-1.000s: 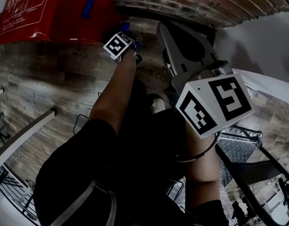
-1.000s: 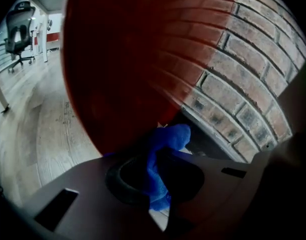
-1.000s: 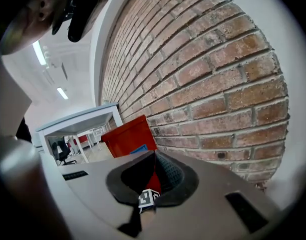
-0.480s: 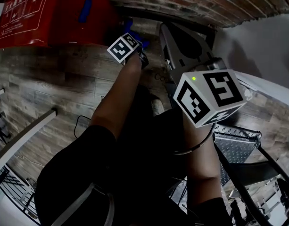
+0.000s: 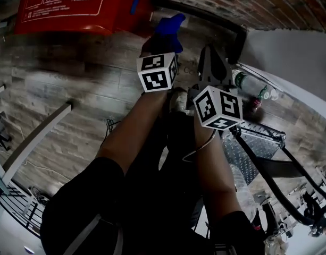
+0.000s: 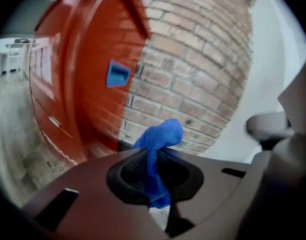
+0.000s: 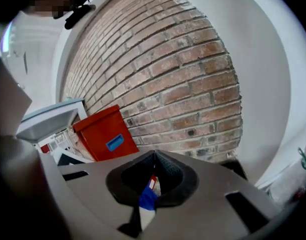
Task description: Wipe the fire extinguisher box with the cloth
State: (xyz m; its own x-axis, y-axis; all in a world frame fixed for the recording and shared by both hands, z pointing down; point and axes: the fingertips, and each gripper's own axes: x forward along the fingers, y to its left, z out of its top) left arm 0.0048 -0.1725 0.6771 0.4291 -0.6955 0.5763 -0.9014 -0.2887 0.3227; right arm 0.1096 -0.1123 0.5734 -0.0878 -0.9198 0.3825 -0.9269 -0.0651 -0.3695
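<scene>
The red fire extinguisher box (image 5: 83,7) stands on the wooden floor against the brick wall, at the top left of the head view. My left gripper (image 5: 161,42) is just right of the box and shut on a blue cloth (image 5: 169,26). In the left gripper view the cloth (image 6: 160,136) sticks up from the jaws, with the box (image 6: 78,74) and its blue handle (image 6: 118,75) close on the left. My right gripper (image 5: 215,54) sits beside the left one, jaws together. In the right gripper view the box (image 7: 100,129) is farther off.
A brick wall (image 5: 232,1) with a black base strip runs behind the box. A plastic bottle (image 5: 248,83) lies by the white wall at the right. A metal tread-plate step (image 5: 258,153) and black bars are at the lower right, and a grey rail (image 5: 35,142) at the left.
The left gripper with the cloth has come away from the box's side, toward the middle of the view. The right gripper has moved forward and now looks smaller, next to the left one.
</scene>
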